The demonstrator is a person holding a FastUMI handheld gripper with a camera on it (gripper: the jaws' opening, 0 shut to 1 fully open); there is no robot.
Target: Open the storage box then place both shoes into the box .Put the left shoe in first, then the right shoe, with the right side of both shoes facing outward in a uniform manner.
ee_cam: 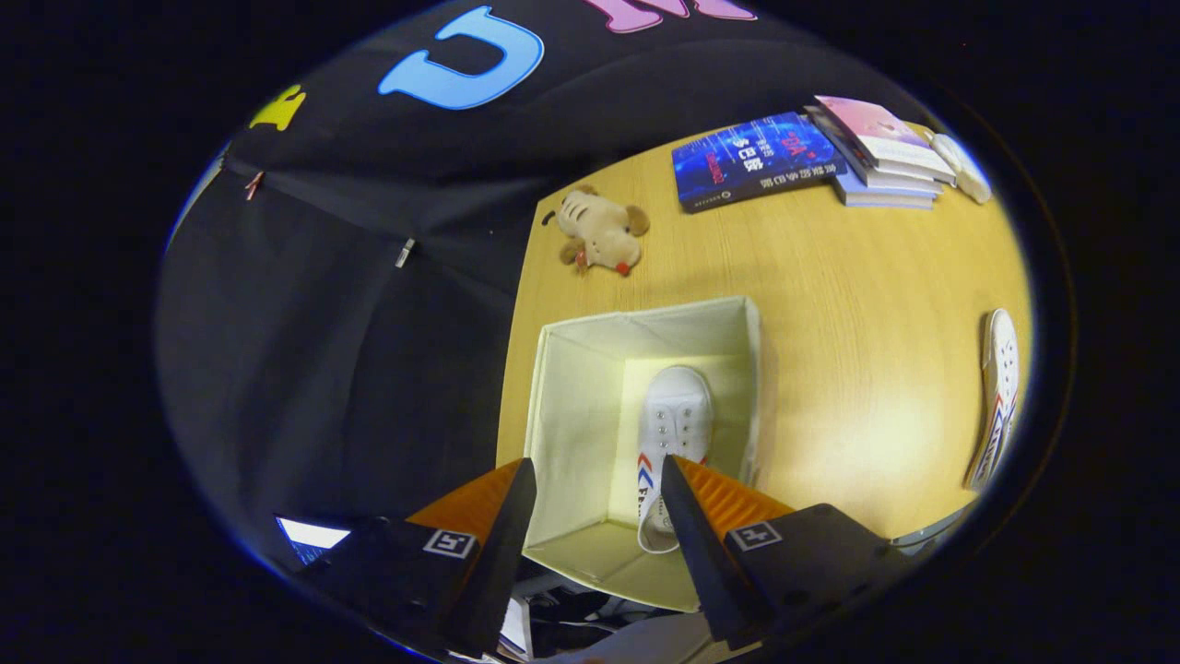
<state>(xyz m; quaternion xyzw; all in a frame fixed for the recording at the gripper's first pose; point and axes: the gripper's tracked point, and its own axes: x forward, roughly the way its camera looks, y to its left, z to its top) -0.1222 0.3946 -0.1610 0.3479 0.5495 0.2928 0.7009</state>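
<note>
Right now the hand-held gripper hangs above the open storage box, its fingers spread apart with nothing between them. Inside the box, a white shoe lies along the wall at the box's 3 o'clock side, toe pointing toward 12. The second white shoe rests on the wooden surface, well apart from the box at about 3 o'clock. Beyond the box at 12 o'clock sits a plush toy; toward 1 o'clock lie a blue book and a stack of books.
</note>
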